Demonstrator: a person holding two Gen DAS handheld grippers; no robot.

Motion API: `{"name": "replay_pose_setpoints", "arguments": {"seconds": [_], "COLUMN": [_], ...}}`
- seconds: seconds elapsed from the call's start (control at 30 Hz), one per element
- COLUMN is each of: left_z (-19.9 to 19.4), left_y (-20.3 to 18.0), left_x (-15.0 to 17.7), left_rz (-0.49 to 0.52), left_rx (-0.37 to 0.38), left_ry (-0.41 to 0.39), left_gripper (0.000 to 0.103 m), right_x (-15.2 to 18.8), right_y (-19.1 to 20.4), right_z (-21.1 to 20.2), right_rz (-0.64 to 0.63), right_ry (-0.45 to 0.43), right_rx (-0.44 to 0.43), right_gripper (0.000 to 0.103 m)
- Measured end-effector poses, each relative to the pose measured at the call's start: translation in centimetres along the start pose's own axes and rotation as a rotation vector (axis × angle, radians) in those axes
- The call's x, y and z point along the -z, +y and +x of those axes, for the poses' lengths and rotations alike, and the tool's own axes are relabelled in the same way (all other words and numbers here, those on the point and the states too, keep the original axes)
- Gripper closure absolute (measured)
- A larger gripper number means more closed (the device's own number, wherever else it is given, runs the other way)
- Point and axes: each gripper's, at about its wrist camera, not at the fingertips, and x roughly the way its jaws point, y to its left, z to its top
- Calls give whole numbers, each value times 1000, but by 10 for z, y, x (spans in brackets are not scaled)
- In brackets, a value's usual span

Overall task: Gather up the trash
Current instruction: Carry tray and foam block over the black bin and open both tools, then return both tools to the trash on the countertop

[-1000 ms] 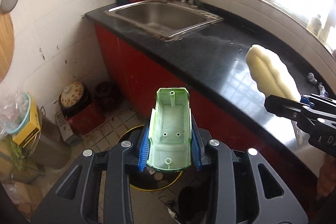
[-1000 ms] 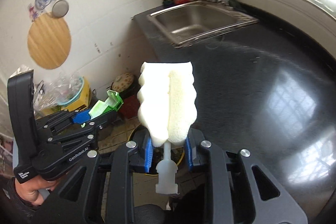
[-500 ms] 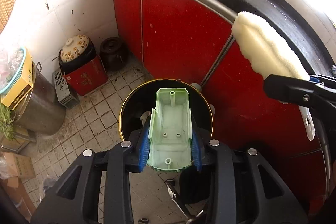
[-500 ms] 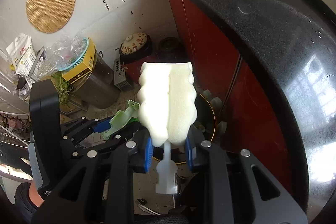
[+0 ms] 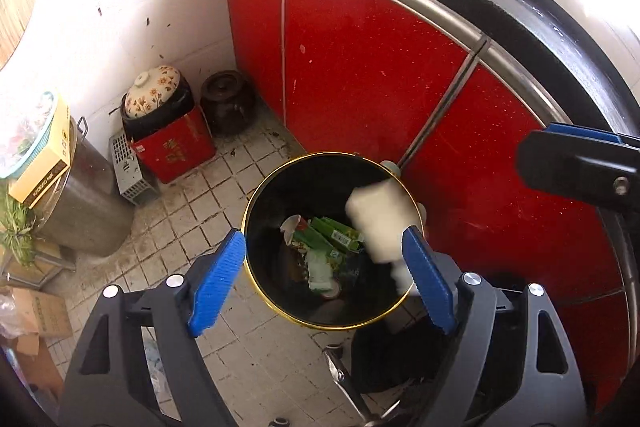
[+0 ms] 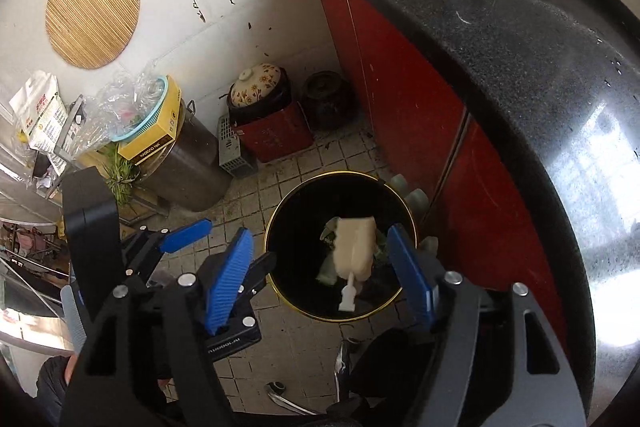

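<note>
Right wrist view: both my claws, right claw (image 6: 320, 275) and left claw (image 5: 324, 275), are opening over the trash bin (image 6: 280, 219); sponge brush (image 6: 354, 251) drops free inside.

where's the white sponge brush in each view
Left wrist: sponge brush, blurred, over the right side of the bin's mouth, beside the right blue pad.
Right wrist: sponge brush, mid-frame, over the middle of the bin, stub handle pointing down the picture.
Shared landmark: the black bin with the gold rim.
</note>
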Motion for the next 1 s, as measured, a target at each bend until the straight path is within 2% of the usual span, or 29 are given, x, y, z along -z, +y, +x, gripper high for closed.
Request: {"name": "replay_pose_setpoints", "arguments": {"seconds": [0.2, 0.33, 0.53, 0.63, 0.73, 0.8, 1.0], "left_z": [-5, -16, -50, -72, -88, -97, -126], "left_y": [1, -11, -59, -108, -166, -208, -336], "left_x": [-4, -8, -25, -36, -39, -38, -13], "left_rz": [-1, 13, 94, 192, 298, 378, 602], "left_rx": [-3, 6, 83, 143, 226, 284, 471], "left_ry": [-7, -34, -104, -153, -177, -185, -195], "left_gripper": [24, 24, 24, 23, 22, 22, 22], "right_x": [4, 8, 26, 46, 81, 113, 222], "right_y": [-10, -21, -56, -90, -132, -163, -234], "right_z": [-14, -34, -103, -152, -207, -244, -338], "right_rz": [14, 31, 87, 167, 261, 346, 578], "right_ry": [-25, -62, -189, -262, -342, -378, -468], "right_rx": [-8, 0, 90, 186, 293, 389, 597], "right_gripper": [35, 35, 34, 33, 31, 30, 30]}}
